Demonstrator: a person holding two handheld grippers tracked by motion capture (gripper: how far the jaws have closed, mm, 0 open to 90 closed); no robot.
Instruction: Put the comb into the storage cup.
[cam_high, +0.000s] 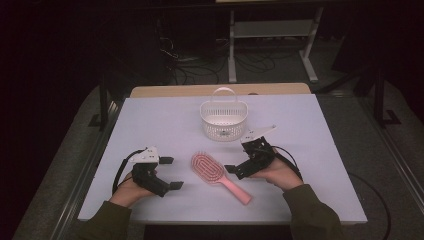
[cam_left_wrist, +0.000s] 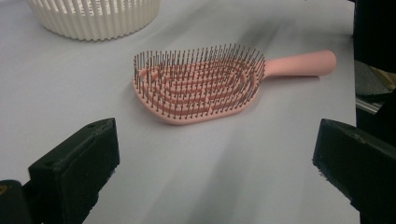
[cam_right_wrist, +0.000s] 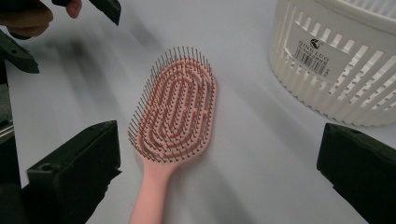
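Brush (cam_high: 208, 168): pink paddle hairbrush, oval vented head, rows of thin dark bristles. Lies flat on white table (cam_high: 165, 120), bristles up. Head (cam_left_wrist: 198, 84) toward far left, handle (cam_high: 237, 191) running toward near right, diagonal across table. Sits near front-centre, between both grippers, touching neither. Handle (cam_right_wrist: 149, 198) plain, rounded end, smooth pink, resting on surface.

Basket (cam_high: 223, 119): white slatted plastic, oval, arched handle upright, barcode label on wall (cam_right_wrist: 322, 46). Stands upright behind brush, near, apart from it.
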